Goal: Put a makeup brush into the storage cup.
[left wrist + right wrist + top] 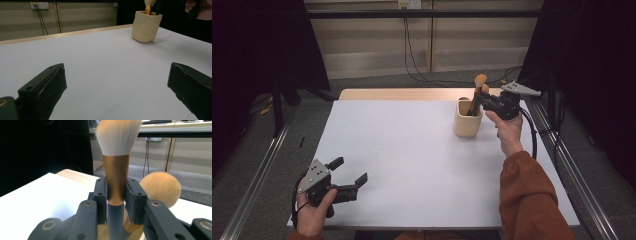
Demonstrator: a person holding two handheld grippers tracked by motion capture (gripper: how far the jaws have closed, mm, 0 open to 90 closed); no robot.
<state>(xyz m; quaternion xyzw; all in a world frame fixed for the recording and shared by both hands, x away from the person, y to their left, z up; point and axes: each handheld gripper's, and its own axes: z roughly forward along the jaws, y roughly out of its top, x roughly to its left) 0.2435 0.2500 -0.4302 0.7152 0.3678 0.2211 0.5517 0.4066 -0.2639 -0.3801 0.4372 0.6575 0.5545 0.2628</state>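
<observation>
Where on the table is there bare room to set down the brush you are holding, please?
The wide white stretch between the left gripper and the cup is bare, as is the near edge beside the right sleeve. It is crowded only at the far right, where the right gripper clamps a brush over the cup.

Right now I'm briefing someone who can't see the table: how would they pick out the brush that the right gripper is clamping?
Find the cream holder at the far right of the white table; two makeup brushes stand in it. The right gripper is shut on the clamped brush, at its bronze collar. It has a tall, pale, flared head, while the round brush beside it is tan, ball-shaped and sits lower.
</observation>
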